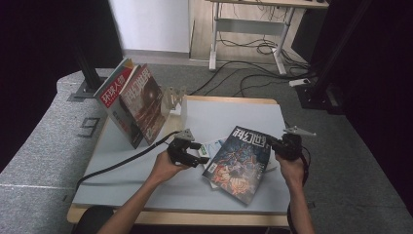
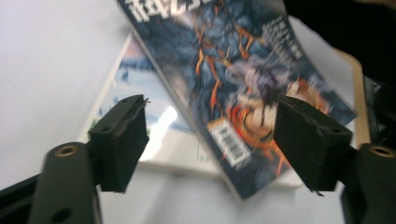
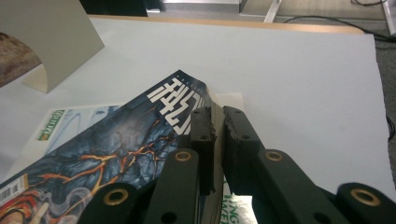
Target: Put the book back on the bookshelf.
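A dark magazine (image 1: pixel 238 163) with an orange-and-blue cover and white title lies slanted on the white table (image 1: pixel 229 112), over a pale magazine (image 1: pixel 213 146). My right gripper (image 1: pixel 272 144) is shut on the dark magazine's top right edge. In the right gripper view the two jaws (image 3: pixel 217 112) pinch that edge beside the title, above the cover (image 3: pixel 116 140). My left gripper (image 1: pixel 199 156) hovers open at the magazine's left side. In the left gripper view (image 2: pixel 212 140) the cover (image 2: pixel 224 60) and the pale magazine (image 2: pixel 140 88) lie beyond the pads, untouched.
Two magazines (image 1: pixel 131 100) lean upright against a pale bookend (image 1: pixel 175 100) at the table's back left; the bookend (image 3: pixel 46 42) also stands at the top left of the right gripper view. A black cable (image 1: pixel 122 163) trails left from my left gripper. Desk legs and cables lie on the floor beyond.
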`<state>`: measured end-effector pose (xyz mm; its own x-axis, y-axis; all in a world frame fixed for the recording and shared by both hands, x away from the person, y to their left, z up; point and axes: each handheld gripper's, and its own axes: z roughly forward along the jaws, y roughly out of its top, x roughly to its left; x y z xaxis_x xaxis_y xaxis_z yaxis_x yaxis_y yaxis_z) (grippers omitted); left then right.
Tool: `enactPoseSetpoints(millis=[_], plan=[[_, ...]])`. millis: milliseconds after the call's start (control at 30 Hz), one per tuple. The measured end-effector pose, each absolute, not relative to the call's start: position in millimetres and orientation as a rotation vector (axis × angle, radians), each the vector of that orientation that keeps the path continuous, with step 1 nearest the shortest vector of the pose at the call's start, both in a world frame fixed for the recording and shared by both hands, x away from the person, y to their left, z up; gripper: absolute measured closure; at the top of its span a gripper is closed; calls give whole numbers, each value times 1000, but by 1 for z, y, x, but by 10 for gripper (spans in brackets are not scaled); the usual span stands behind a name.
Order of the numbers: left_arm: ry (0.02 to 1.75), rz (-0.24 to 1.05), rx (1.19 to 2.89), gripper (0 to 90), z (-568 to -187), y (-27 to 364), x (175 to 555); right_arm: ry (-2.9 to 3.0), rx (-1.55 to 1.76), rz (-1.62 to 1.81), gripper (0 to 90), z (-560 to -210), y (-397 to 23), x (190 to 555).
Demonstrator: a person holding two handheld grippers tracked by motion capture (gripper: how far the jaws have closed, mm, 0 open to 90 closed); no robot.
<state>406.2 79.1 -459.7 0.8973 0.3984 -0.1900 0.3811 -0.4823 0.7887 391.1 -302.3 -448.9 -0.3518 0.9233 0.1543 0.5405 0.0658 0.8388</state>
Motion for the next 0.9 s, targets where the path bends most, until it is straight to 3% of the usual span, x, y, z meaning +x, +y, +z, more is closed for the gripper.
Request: enactPoseSetpoints(millis=[200, 900], plan=[[543, -16, 2136, 150, -457, 66, 416, 1924, 1399, 1224, 821, -437, -295, 383], [547, -103, 2179, 200, -485, 44, 440, 1934, 1241, 1299, 821, -404, -281, 359]])
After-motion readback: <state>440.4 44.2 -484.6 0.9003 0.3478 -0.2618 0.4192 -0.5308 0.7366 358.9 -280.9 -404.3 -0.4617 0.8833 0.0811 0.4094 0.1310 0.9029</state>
